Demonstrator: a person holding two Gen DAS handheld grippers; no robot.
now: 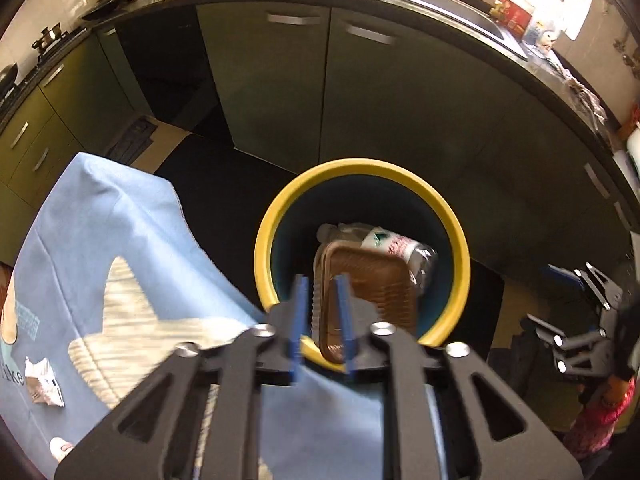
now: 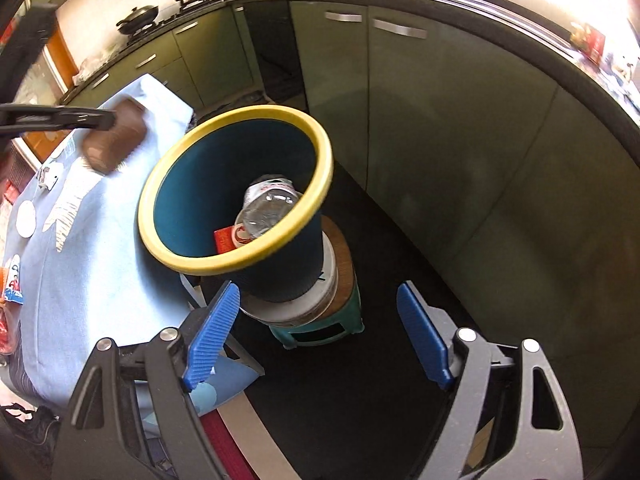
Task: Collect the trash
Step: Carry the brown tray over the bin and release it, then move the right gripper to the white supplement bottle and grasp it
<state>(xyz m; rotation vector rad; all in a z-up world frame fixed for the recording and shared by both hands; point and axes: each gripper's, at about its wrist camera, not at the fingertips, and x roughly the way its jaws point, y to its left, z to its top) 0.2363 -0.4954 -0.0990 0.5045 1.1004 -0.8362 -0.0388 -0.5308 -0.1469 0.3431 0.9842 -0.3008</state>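
Yellow rim [image 1: 362,168] rings the blue bin at frame centre, a clear bottle [image 1: 394,246] inside — dark floor lies open around its stool [image 2: 320,326]. The left gripper [image 1: 322,320], jaws narrowly parted, straddles a brown tray's [image 1: 370,280] edge over the bin; contact unclear. The right gripper [image 2: 316,336] stands wide, empty. Crumpled paper [image 1: 42,386] lies lower left on blue cloth [image 1: 132,232].

The brown tray [image 1: 362,280] is partly covered by the left gripper's fingers [image 1: 343,312]; contact with the pads cannot be determined. Beyond the fingers, the tray hides most of the plastic bottle [image 1: 394,246]. In the right wrist view the tray is motion-blurred.
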